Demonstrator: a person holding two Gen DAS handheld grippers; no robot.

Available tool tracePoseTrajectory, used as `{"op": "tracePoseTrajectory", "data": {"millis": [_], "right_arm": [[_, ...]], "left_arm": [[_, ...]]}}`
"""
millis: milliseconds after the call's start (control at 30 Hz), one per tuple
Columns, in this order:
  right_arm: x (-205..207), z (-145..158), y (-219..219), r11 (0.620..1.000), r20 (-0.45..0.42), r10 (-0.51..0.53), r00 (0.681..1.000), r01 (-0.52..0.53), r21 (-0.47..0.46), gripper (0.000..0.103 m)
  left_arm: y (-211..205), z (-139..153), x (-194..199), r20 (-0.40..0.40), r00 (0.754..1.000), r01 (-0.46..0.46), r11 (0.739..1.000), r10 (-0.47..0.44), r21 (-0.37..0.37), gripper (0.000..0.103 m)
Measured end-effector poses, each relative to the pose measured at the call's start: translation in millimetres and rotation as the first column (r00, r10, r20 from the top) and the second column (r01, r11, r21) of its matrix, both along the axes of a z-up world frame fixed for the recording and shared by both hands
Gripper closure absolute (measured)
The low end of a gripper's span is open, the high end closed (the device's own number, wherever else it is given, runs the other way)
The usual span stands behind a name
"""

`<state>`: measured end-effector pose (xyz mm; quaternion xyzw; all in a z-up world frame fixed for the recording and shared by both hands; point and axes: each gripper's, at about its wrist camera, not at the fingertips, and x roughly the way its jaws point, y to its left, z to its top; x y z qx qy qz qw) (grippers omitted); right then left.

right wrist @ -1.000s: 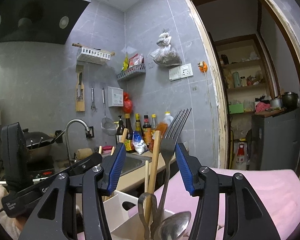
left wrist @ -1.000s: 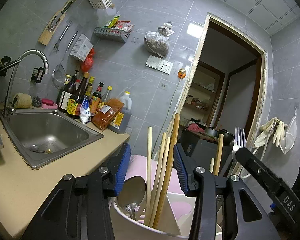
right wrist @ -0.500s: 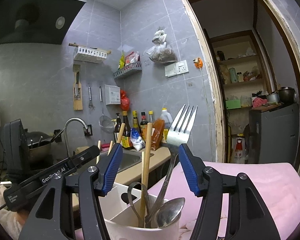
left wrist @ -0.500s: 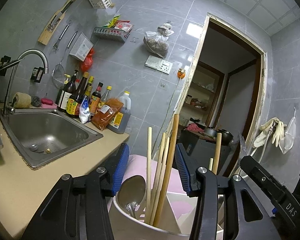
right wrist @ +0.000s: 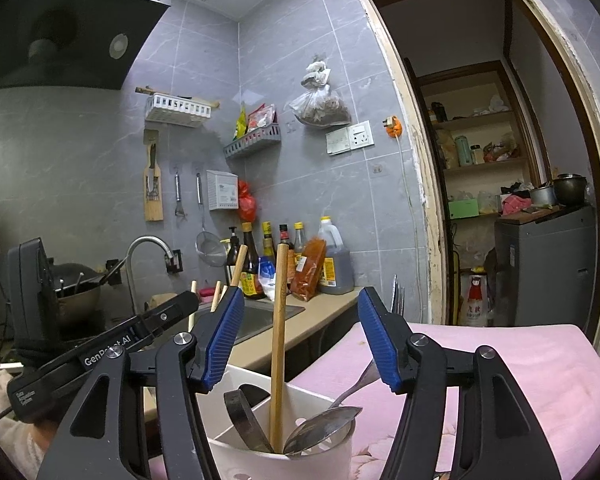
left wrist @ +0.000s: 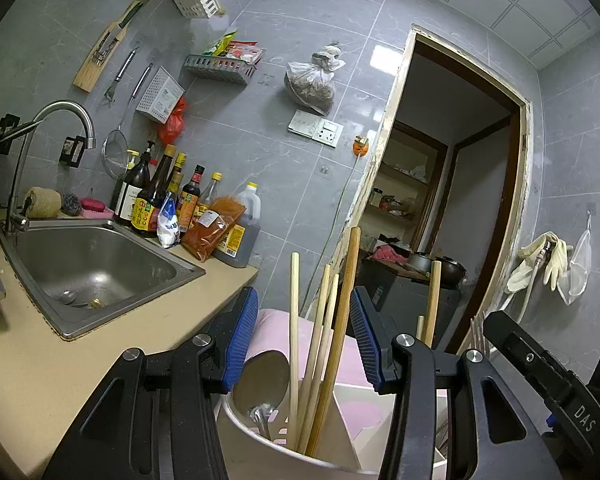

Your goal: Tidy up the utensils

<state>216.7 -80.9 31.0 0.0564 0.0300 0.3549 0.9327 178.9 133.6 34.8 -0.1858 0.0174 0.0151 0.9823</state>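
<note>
- Landmark: white utensil holder (right wrist: 300,462), standing on a pink cloth (right wrist: 500,380) beside the counter (left wrist: 40,380).
- L gripper (left wrist: 304,340): jaws apart, nothing grasped. Blue pads sit on either side of the chopsticks (left wrist: 332,340), above the holder's rim (left wrist: 260,440); no pad contact visible.
- Chopsticks: 4 wooden sticks upright in the holder's near compartment (left wrist view), leaning slightly right. 2 more sticks (left wrist: 432,300) stand in a further compartment.
- Spoon (left wrist: 264,380): bowl up, in the holder, just left of the 4 sticks.
- R gripper (right wrist: 300,336): jaws apart, released, and they have just been opening. 1 wooden stick (right wrist: 278,340) stands between them, untouched by either pad.
- Fork (right wrist: 396,300): tines up behind the R gripper's right pad, clear of both pads; handle runs down toward the holder.
- 2nd spoon (right wrist: 324,428): lies tilted across the holder's rim, right of the single stick.
- Dark metal loop handle (right wrist: 240,416): in the holder, left of that stick.
- Sink (left wrist: 92,264): set in the counter, well left of the holder; sauce bottles (left wrist: 168,200) behind it.
</note>
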Motion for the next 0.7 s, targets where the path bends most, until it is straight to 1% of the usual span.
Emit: {"op": "tracePoseTrajectory", "data": {"millis": [267,500,567,633,700], "right_arm": [[-3.4,-0.1,-4.7,1.000,0.004,-0.019,1.000,0.019,0.005,0.044],[-10.6,-1.5,-10.0,0.999,0.000,-0.050,0.999,0.050,0.000,0.038],[-14.7,-2.2,-13.6,0.998,0.000,-0.067,0.998,0.067,-0.003,0.035],[-18.0,-2.4,-17.7,0.997,0.001,-0.082,0.997,0.082,-0.002,0.031],[-22.5,-2.7,-22.6,0.995,0.000,-0.098,0.995,0.098,0.002,0.026]], "left_arm": [[-3.7,2.5,-1.8,0.002,1.000,0.001,1.000,-0.001,0.019,0.061],[-13.9,2.9,-15.0,0.002,1.000,0.001,0.996,-0.002,0.094,0.060],[-16.9,2.7,-19.2,-0.003,1.000,0.016,0.994,-0.016,0.105,0.053],[-18.6,2.1,-22.3,-0.019,0.999,0.034,0.993,-0.032,0.109,0.048],[-20.8,-0.7,-25.7,-0.046,0.997,0.059,0.992,-0.054,0.109,0.046]]}}
